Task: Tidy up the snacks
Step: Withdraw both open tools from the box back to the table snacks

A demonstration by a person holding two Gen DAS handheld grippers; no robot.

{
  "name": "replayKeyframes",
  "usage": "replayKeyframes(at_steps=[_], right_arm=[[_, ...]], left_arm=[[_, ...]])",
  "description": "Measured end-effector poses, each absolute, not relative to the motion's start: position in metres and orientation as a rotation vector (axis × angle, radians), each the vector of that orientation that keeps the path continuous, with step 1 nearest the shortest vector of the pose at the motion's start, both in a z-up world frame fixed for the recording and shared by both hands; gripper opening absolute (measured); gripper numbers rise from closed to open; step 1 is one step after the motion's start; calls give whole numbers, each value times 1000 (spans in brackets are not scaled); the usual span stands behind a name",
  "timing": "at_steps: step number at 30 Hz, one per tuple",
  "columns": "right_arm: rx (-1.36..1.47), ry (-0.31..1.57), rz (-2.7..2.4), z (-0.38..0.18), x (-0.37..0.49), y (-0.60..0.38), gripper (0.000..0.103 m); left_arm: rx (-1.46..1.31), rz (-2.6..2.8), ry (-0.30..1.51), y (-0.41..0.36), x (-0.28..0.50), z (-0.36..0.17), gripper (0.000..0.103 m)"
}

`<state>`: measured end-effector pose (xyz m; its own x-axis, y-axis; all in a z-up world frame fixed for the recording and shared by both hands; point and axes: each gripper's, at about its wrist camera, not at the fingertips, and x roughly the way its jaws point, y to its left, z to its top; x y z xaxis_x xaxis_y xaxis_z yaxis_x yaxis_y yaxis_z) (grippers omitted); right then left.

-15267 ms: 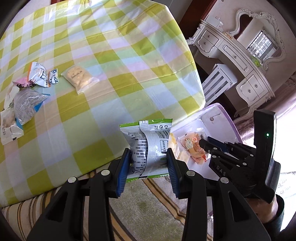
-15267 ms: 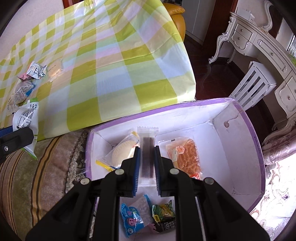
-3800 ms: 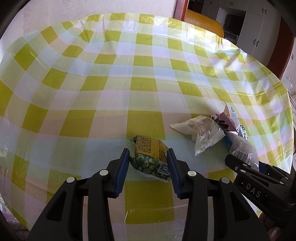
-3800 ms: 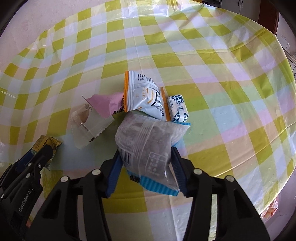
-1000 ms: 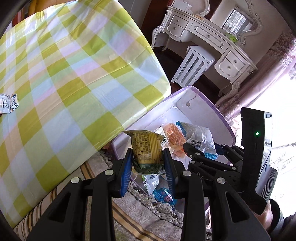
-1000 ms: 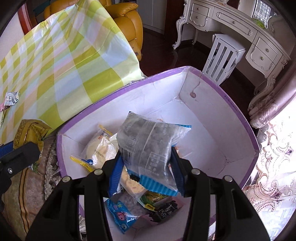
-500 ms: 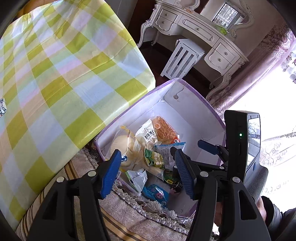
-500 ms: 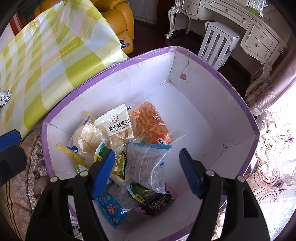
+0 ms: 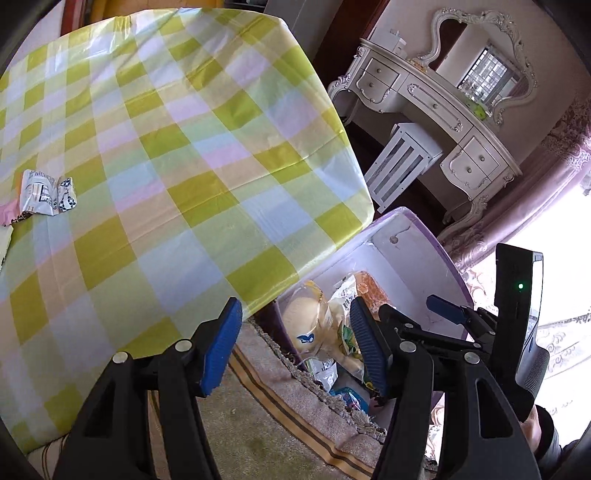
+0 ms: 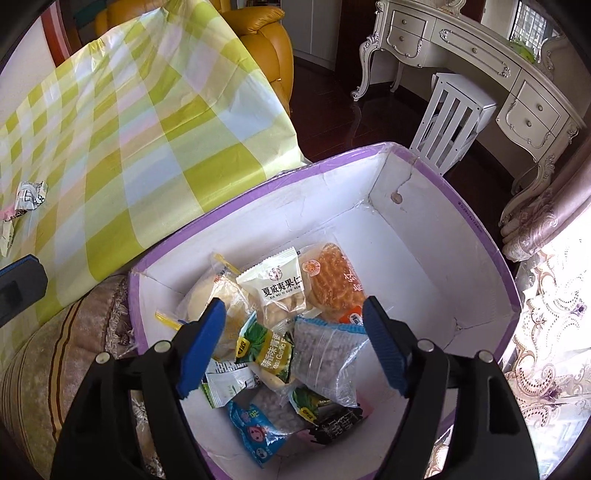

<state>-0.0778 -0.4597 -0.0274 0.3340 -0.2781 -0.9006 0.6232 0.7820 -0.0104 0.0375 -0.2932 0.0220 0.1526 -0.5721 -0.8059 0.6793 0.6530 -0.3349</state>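
The purple-rimmed white box (image 10: 461, 206) sits on the floor beside the checked table (image 10: 147, 129) and holds several snack packets. On top lie the clear bag with a blue edge (image 10: 325, 354) and the green pea packet (image 10: 271, 354). My right gripper (image 10: 293, 314) hovers over them, its jaws opening with nothing between the pads. My left gripper (image 9: 295, 314) is open and empty above the box's near corner (image 9: 280, 317) and the rug. A white wrapper (image 9: 37, 192) and a small blue-patterned packet (image 9: 66, 194) lie on the table at far left.
A striped rug (image 9: 277, 424) lies under the box. A white stool (image 10: 454, 118) and an ornate dressing table (image 10: 480, 55) stand behind it. A yellow armchair (image 10: 258, 29) is past the table, and a curtain (image 10: 546, 229) hangs at right.
Both grippers have opened and dropped their packets into the box: the pea packet from the left, the clear bag from the right. The left gripper has swung back toward the table.
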Motion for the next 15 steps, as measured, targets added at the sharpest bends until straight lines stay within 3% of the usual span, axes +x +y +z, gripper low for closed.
replayKeyframes(at_steps=[15], right_arm=[[314, 1021, -504, 5, -21, -424, 76]], left_arm=[[-141, -573, 1051, -156, 123, 29, 61]])
